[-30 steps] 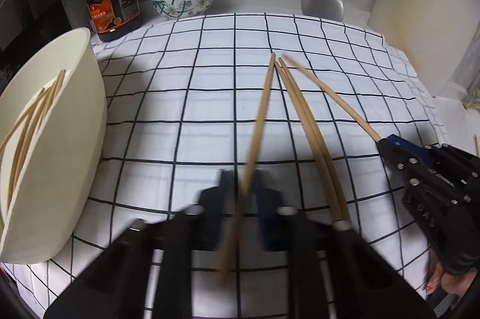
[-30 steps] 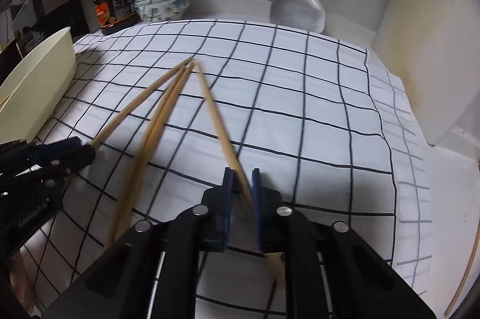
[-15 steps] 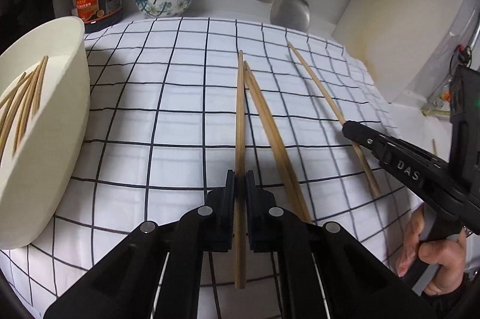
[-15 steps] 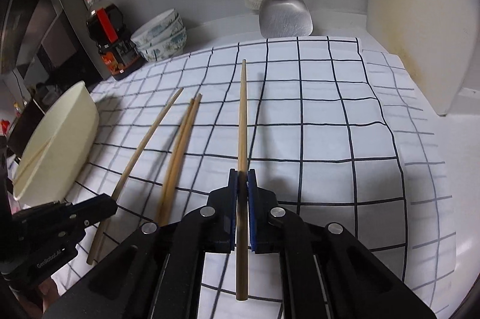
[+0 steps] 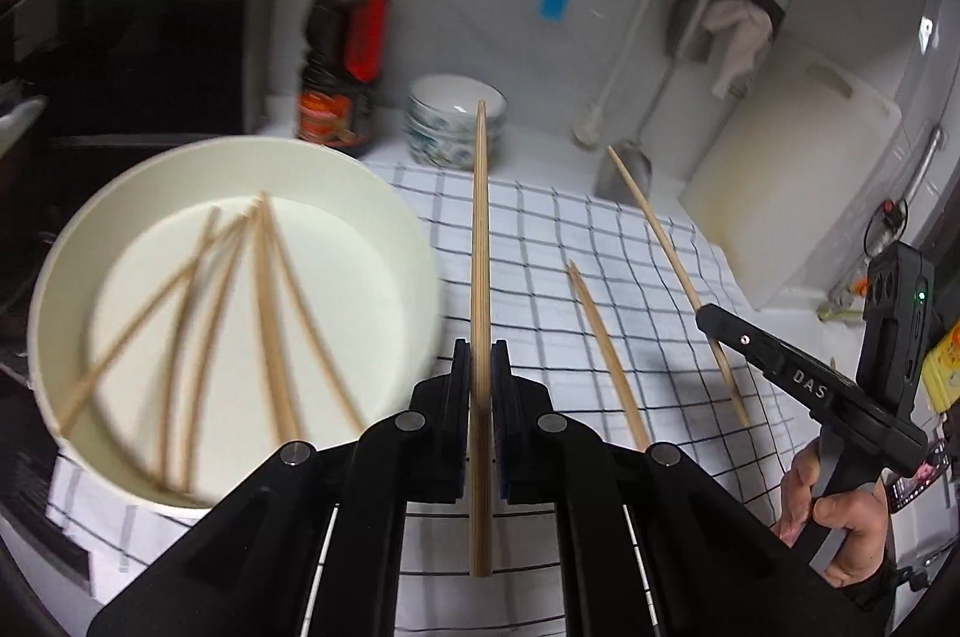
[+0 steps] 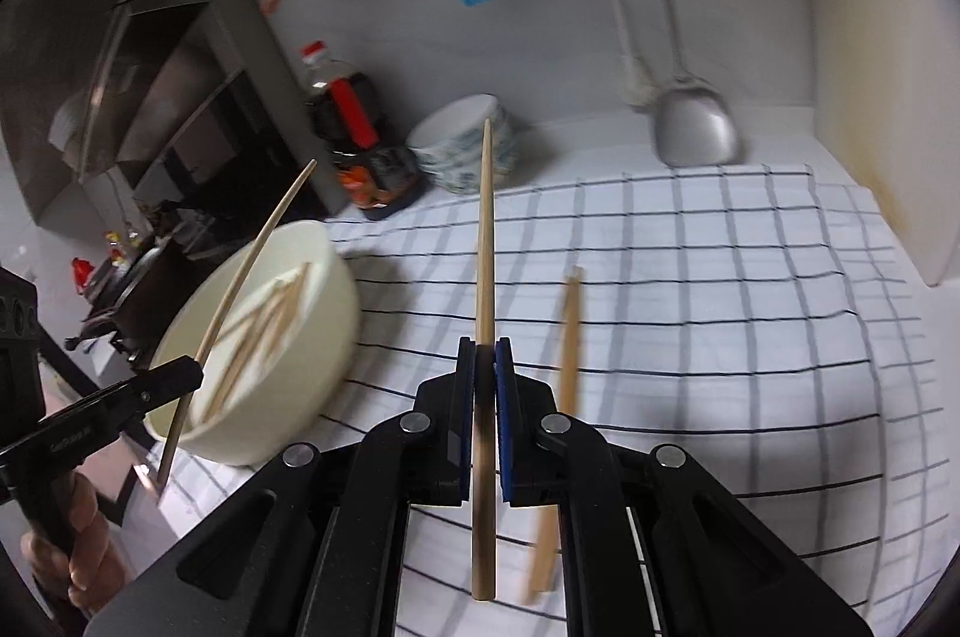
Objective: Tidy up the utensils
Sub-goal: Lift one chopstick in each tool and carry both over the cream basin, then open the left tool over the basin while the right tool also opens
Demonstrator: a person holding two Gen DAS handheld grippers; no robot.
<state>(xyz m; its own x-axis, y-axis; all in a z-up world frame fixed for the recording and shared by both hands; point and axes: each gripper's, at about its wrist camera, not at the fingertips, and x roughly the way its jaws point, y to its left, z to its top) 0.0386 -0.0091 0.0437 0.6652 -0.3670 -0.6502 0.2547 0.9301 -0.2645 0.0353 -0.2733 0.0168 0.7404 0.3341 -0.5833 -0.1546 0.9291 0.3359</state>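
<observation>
My left gripper [image 5: 479,367] is shut on a wooden chopstick [image 5: 480,241], lifted beside the cream bowl [image 5: 54,277], which holds several chopsticks [image 5: 264,313]. My right gripper [image 6: 485,367] is shut on another chopstick [image 6: 485,229], raised above the checked cloth [image 6: 750,289]. In the left wrist view the right gripper [image 5: 711,316] shows at the right with its chopstick [image 5: 660,229]. In the right wrist view the left gripper [image 6: 192,376] shows at the left, its chopstick [image 6: 252,259] over the bowl [image 6: 312,349]. A pair of chopsticks [image 5: 606,355] lies on the cloth, also in the right wrist view [image 6: 564,337].
A dark sauce bottle [image 5: 342,55] and stacked patterned bowls [image 5: 456,121] stand at the back. A metal spatula [image 6: 696,133] hangs on the wall. A white cutting board [image 5: 792,193] leans at the right. A dark appliance [image 6: 180,97] stands at the left.
Both grippers have lifted their chopsticks off the cloth. The left one has moved left to the bowl's edge. The right one has risen and swung toward the bowl.
</observation>
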